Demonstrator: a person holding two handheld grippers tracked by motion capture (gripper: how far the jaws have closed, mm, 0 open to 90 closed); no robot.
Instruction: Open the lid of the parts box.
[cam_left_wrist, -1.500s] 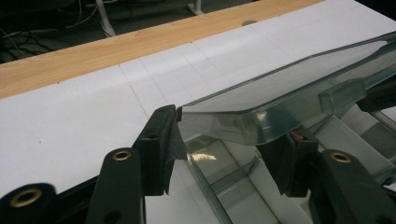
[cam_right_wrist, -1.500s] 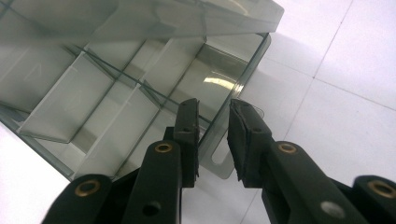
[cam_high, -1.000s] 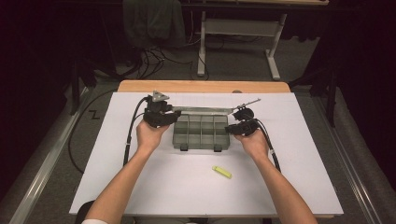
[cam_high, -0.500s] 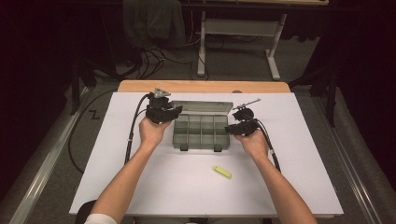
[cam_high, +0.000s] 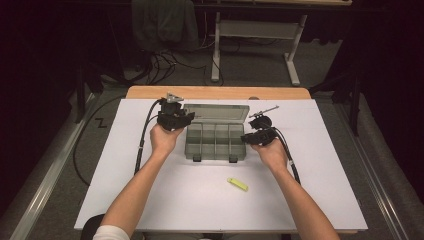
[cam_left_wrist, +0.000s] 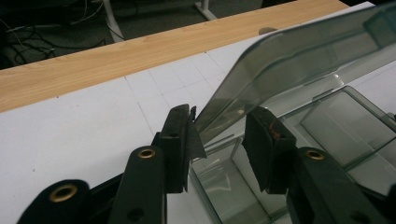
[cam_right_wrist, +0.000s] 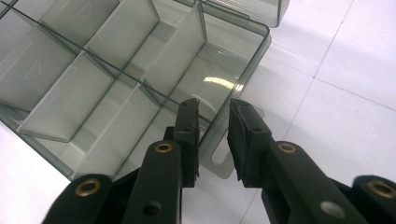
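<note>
Clear grey compartment box (cam_high: 215, 141) sits near the middle of the white table (cam_high: 320, 165), toward its far side, lid (cam_high: 216, 112) open and tilted back.

Left gripper (cam_high: 186, 118) is at the box's far left corner. In the left gripper view its jaws straddle the left edge of the lid (cam_left_wrist: 289, 60); the left pad touches the lid's corner, the right pad (cam_left_wrist: 261, 140) stands off with a gap. Jaws have just been closing, lid edge between them, gap now narrow but not clamped on both sides.

Right gripper (cam_high: 246, 137) is at the box's right side near the front. In the right gripper view the jaws sit either side of the box's right wall (cam_right_wrist: 238, 88), beside a front latch tab (cam_right_wrist: 219, 161). Gap is narrow; the left pad looks against the wall, whether the right pad presses the wall I cannot tell.

Compartments (cam_right_wrist: 74, 70) look empty, dividers upright.

A small yellow piece (cam_high: 238, 184) lies on the table in front of the box, well apart from both hands. Wooden strip (cam_high: 220, 92) runs along the far edge of the table. Cables (cam_high: 142, 145) trail from the left gripper back along the person's forearm.
</note>
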